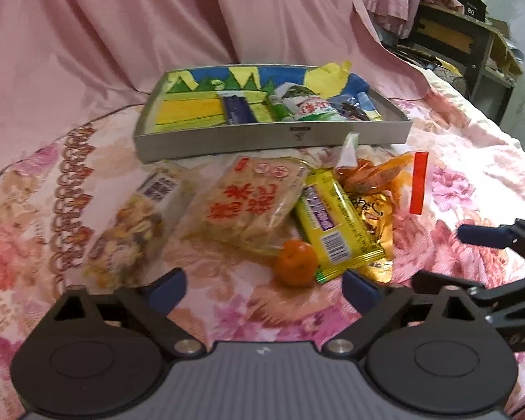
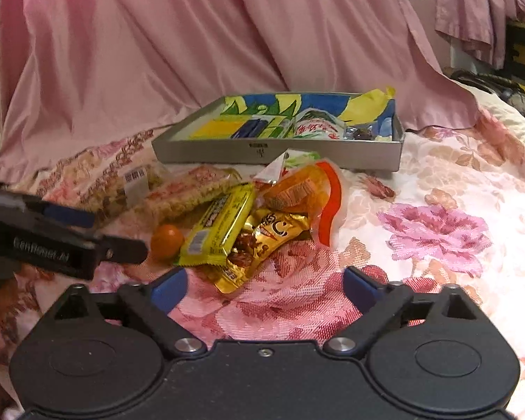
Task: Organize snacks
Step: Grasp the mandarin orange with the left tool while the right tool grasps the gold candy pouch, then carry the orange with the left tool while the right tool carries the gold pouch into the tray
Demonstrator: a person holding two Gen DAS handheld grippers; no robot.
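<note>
My left gripper (image 1: 264, 285) has its jaws spread wide, nothing gripped, hanging just short of the orange (image 1: 295, 262) on the bed (image 1: 472, 147). My right gripper (image 2: 265, 285) is likewise released, empty, before the snacks (image 2: 241, 224) near the tray (image 2: 280, 155).

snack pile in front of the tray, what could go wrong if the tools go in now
The small orange is round and loose against the yellow packet, so a nudge may roll it across the bedspread. The yellow packet overlaps the gold packet, so one pinch could drag both. The left tool and right tool, both open, sit close together and could collide over the pile.
</note>
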